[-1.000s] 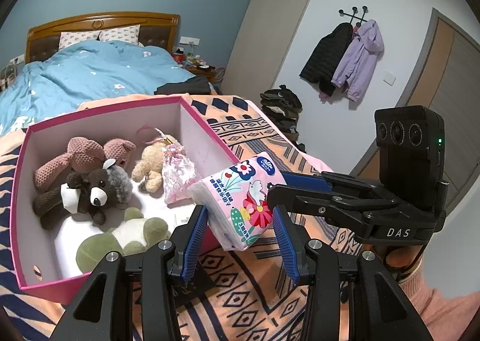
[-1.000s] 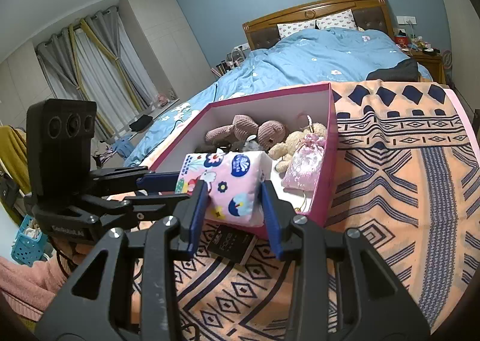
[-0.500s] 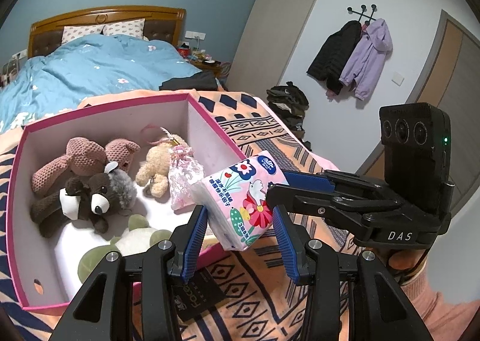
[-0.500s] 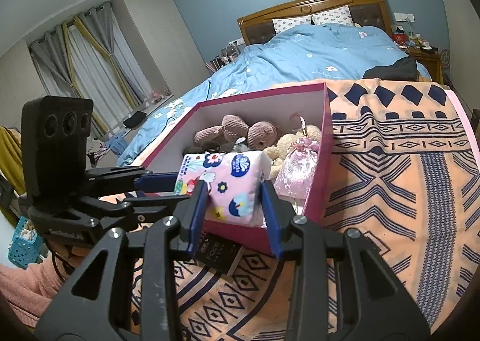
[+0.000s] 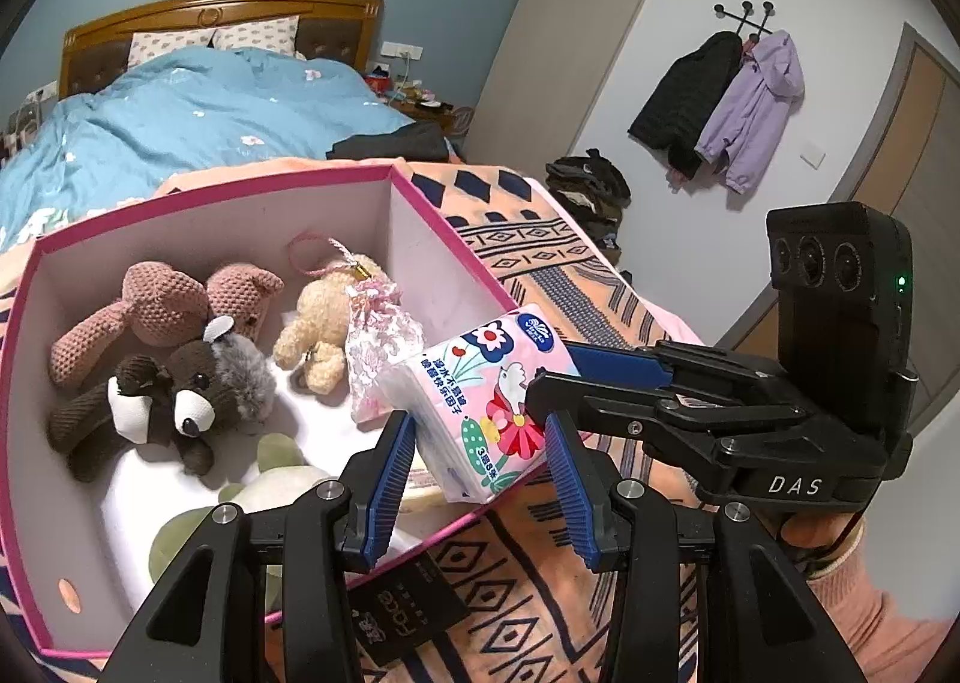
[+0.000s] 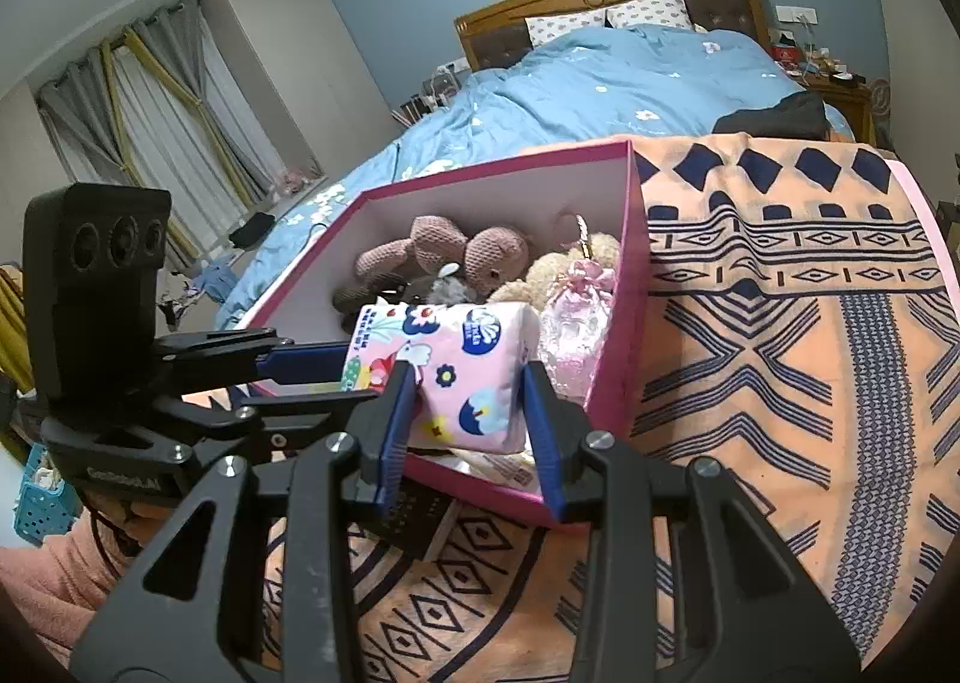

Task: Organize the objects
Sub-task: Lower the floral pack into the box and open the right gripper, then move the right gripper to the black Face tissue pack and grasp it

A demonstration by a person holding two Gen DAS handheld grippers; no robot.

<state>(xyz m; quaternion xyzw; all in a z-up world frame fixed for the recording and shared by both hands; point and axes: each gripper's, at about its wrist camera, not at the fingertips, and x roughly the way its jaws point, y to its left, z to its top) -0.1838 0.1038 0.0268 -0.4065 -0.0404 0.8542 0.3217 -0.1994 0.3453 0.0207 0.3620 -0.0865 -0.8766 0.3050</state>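
Note:
A pink flowered tissue pack [image 5: 486,401] [image 6: 462,371] hangs over the near corner of the pink box [image 5: 210,209] [image 6: 498,167]. Both grippers are shut on it. My left gripper [image 5: 480,461] clamps it from the near side with its blue pads on both faces. My right gripper [image 6: 471,413] pinches it the same way in the right wrist view. Each gripper's fingers show in the other's view, reaching in from the side [image 5: 612,365] [image 6: 300,359]. Inside the box lie a pink crochet bear [image 5: 162,305], a dark brown plush [image 5: 174,401], a cream bear [image 5: 318,335], a pink pouch [image 5: 378,347] and a green plush [image 5: 264,503].
The box sits on an orange patterned blanket [image 6: 780,353] at the foot of a bed with a blue duvet [image 5: 180,125]. A black booklet [image 5: 402,617] pokes out under the box's near edge. Coats [image 5: 720,101] hang on the wall at right. A person's pink sleeve [image 5: 870,605] is at lower right.
Both grippers have carried the tissue pack forward and slightly down, from just outside the box's near wall to over its near corner. The grips have not changed.

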